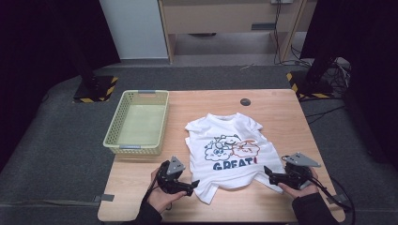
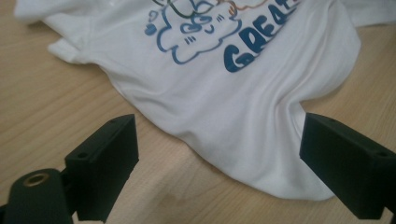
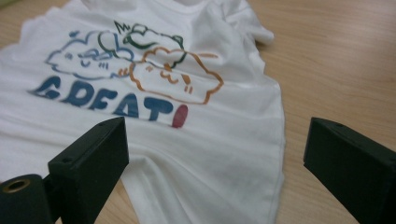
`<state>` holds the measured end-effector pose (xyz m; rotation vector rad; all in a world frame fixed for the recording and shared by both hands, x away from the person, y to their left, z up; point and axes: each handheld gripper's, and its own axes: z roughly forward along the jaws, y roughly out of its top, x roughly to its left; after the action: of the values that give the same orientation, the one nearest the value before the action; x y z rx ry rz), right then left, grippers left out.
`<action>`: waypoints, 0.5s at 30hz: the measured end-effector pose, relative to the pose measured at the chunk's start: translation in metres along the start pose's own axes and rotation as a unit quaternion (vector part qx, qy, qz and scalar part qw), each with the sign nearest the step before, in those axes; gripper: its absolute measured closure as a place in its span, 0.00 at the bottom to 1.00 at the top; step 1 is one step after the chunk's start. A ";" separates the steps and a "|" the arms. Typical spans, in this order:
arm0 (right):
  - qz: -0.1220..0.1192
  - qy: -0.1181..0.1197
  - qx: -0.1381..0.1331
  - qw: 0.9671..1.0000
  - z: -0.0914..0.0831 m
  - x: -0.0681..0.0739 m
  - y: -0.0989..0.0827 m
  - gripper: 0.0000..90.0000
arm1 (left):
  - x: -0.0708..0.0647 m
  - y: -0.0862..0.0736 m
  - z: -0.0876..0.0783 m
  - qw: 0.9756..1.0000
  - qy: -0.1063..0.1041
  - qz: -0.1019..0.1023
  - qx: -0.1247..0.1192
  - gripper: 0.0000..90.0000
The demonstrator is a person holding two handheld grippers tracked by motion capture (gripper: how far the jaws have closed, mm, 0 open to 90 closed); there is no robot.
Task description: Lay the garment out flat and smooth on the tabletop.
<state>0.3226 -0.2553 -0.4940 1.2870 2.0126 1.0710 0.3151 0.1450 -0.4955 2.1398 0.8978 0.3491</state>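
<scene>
From the high view we see the counter (image 1: 281,112) evenly and softly lit from overhead, while the upper left and upper right of the frame fall into near black. The white T-shirt (image 1: 230,154) shows no glare, only faint grey shading in its folds. In both gripper views we find the near black jaws soft and out of focus, the far print blurred, and the picture grainy.

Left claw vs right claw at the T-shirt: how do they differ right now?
The left claw sits at the near left corner of the T-shirt, its tips right at the hem; the right claw sits at the near right corner, with the side edge between its jaws. The left is angled slightly down-right in the high view, the right points left. Shared: both are open, gripping nothing, low over the table.
</scene>
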 end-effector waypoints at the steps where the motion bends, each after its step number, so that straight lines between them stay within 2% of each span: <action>1: -0.002 -0.001 0.005 1.000 0.001 0.000 -0.002 0.07 | -0.002 -0.001 0.003 1.000 0.004 0.003 0.005 0.11; 5: -0.006 -0.001 0.025 1.000 0.004 0.000 -0.010 0.07 | -0.009 -0.008 0.014 0.999 0.024 0.006 0.029 0.09; 8: -0.009 -0.004 0.040 0.999 0.008 0.001 -0.012 0.08 | -0.012 -0.013 0.020 0.999 0.029 0.006 0.045 0.09; 15: -0.017 -0.011 0.071 0.997 0.018 0.004 -0.018 0.08 | -0.013 -0.015 0.027 0.998 0.034 0.013 0.055 0.09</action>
<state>0.3260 -0.2496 -0.5191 1.3234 2.1190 0.9086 0.3121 0.1274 -0.5239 2.2538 0.9473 0.3968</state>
